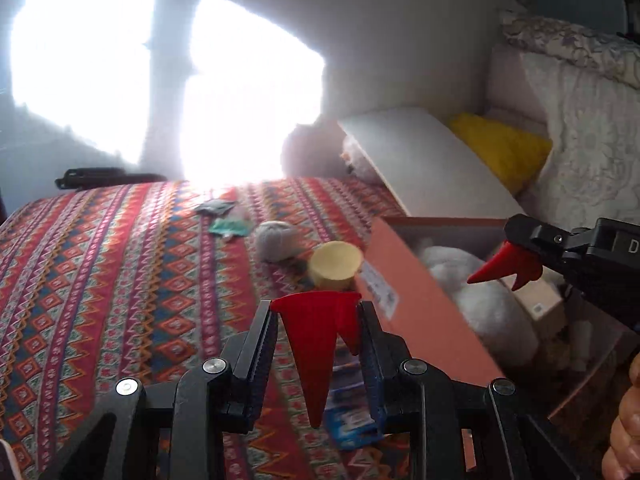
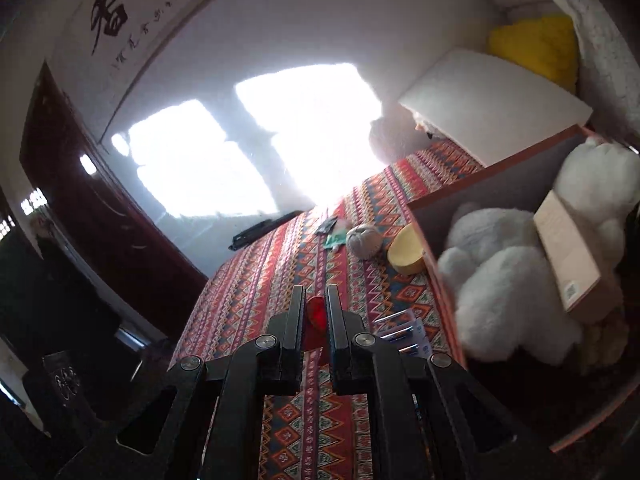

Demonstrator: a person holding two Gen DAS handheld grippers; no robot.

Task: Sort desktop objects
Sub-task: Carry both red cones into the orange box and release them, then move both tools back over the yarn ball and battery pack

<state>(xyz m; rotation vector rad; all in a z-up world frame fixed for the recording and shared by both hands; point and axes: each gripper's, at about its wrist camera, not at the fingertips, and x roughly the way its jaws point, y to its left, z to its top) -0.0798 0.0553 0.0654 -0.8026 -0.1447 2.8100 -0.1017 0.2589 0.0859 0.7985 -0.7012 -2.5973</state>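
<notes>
Box [image 2: 436, 204] at table's right edge: already holds white plush toys [image 2: 512, 292], book [image 2: 568, 256].
Left on patterned cloth [image 1: 100, 264]: yellow round container [image 1: 336, 266], grey ball [image 1: 276, 240] near box wall; green packets [image 1: 230, 226] toward far edge; blue packet [image 1: 352, 424] at near edge.
Left gripper [image 1: 320, 312]: narrow gap, holds nothing visible.
Right gripper [image 2: 316, 312]: closed, empty, raised above cloth.
Judgement: sorting partly done, four items remain.

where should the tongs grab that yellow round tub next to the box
Grip the yellow round tub across its side wall, from above. It sits upright on the patterned cloth, flat lid up, so the curved sides are what the fingers can close on. Come from the left: the orange box is close on its right and the grey ball is behind.
</notes>
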